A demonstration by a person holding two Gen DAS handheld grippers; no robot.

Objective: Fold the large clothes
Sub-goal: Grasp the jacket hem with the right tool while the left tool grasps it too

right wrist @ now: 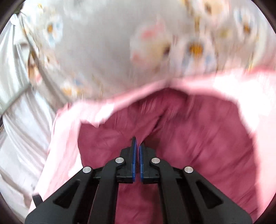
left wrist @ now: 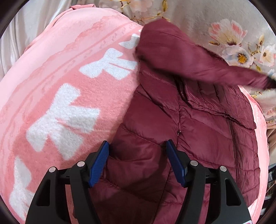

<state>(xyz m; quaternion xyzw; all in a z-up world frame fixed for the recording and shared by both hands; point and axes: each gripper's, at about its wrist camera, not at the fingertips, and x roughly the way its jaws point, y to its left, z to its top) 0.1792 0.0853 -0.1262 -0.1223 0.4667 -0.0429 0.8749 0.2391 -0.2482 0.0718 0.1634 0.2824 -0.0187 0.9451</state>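
On the pink fleece blanket (left wrist: 57, 82), printed with large white letters, the maroon quilted jacket (left wrist: 198, 131) lies spread. The left wrist view is sharp: it shows the quilting seams, a zipper line, and one sleeve (left wrist: 198, 58) lifted across the far right of the jacket, its cuff end blurred. The left gripper (left wrist: 137, 146) hovers over the near part of the jacket, fingers wide apart, with fabric visible between them. The right wrist view is blurred; it shows the right gripper (right wrist: 137, 144) with its blue pads (right wrist: 134, 155) pressed nearly together on a raised ridge of jacket (right wrist: 198, 137) fabric. Beyond the blanket lies a grey bedsheet (left wrist: 207, 15) with a flower print. At the left of the right wrist view, pale satin fabric (right wrist: 19, 106) is visible.
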